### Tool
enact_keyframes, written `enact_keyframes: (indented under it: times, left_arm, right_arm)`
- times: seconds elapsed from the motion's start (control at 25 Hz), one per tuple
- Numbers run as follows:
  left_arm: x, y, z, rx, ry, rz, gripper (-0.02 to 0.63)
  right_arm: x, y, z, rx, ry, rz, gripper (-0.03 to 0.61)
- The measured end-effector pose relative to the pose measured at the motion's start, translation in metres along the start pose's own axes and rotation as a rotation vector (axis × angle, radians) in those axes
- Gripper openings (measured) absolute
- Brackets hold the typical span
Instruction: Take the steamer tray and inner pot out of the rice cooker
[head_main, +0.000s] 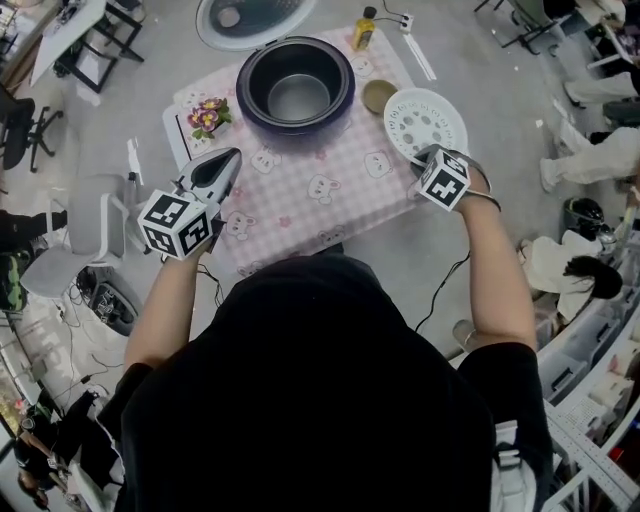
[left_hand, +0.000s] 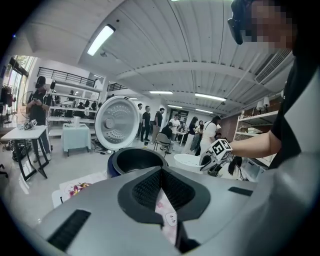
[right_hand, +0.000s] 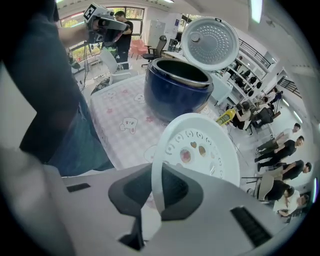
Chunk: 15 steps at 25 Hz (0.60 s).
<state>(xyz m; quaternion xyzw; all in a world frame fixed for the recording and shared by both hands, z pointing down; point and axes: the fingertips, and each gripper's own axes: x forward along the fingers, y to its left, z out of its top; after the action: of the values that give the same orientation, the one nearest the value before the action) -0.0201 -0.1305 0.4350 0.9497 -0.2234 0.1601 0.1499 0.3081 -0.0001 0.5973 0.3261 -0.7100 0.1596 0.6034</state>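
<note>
The dark blue rice cooker (head_main: 296, 85) stands open at the table's far side, and the metal inner pot (head_main: 298, 98) sits inside it. My right gripper (head_main: 420, 155) is shut on the near rim of the white perforated steamer tray (head_main: 425, 120), to the right of the cooker. In the right gripper view the tray's rim (right_hand: 156, 187) runs between the jaws and the tray (right_hand: 200, 150) tilts away from me. My left gripper (head_main: 234, 154) is shut and empty over the table's left part, pointing toward the cooker (left_hand: 135, 160).
The cooker's lid (head_main: 250, 18) stands open behind it. On the pink checked tablecloth (head_main: 310, 190) are a flower decoration (head_main: 208, 117), a small bowl (head_main: 379, 96) and a yellow bottle (head_main: 364, 30). A white chair (head_main: 95, 225) stands left of the table. People stand farther off.
</note>
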Motion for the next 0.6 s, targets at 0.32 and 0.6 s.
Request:
enact_keyframes:
  times: [0.32,0.6]
  left_arm:
    - [-0.001,0.001,-0.008,0.012,0.034,0.000,0.023]
    - [0.005,-0.003,-0.013,0.011,0.050,0.003,0.023]
  right_arm:
    - [0.043,0.021,-0.021,0.065,0.012,0.043,0.034]
    - [0.074,0.036,-0.038,0.105,0.029,0.092,0.035]
